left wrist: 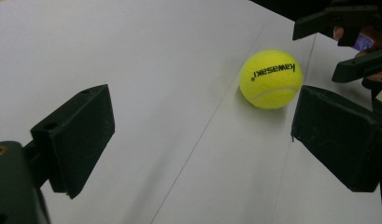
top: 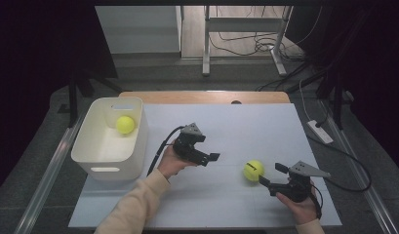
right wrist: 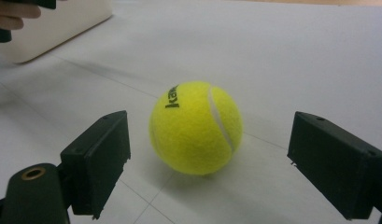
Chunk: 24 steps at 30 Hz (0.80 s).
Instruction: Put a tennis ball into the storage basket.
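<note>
At lower right of the table [top: 216,122], the right gripper [top: 271,176] has its jaws apart beside a tennis ball [top: 254,170], not touching it. The left gripper [top: 210,158], mid-frame, is also spread and empty. A second tennis ball [top: 125,124] lies in the white bin [top: 105,161] at left.

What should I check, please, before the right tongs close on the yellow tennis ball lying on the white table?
1. Right tongs open wide enough: ok, both jaws stand apart.
2. Yellow felt tennis ball on the table centred between those jaws: ok, though it lies slightly ahead of the jaw tips.
3. Ball at rest: cannot tell from one moment.
4. Left tongs out of the way: ok, open and apart from the ball.
5. White plastic bin has room: ok, it holds a second yellow tennis ball with bare floor beside it.
</note>
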Tool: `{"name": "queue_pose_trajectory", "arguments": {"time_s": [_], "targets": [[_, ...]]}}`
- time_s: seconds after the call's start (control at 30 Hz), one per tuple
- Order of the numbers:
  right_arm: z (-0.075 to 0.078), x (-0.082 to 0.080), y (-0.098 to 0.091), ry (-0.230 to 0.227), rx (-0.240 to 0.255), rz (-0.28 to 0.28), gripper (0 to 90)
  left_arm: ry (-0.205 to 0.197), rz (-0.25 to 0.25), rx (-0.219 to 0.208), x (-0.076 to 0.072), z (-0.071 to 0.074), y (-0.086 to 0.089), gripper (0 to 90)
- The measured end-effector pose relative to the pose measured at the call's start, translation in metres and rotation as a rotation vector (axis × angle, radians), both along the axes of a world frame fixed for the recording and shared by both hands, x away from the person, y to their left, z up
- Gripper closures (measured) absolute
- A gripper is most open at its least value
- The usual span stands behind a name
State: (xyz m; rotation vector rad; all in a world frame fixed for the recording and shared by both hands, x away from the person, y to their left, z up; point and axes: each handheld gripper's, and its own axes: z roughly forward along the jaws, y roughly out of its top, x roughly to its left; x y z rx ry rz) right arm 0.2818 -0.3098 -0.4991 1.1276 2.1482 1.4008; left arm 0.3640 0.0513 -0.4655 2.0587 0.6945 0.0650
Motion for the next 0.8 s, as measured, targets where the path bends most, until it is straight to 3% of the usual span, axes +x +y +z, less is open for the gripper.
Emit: {"name": "queue_pose_trajectory", "arguments": {"time_s": [0.8], "targets": [[0.003,0.001,-0.003,-0.011,0.01,-0.011,12.9,-0.008,-0.053,0.009,-0.002,-0.008,-0.022,6.7]]}}
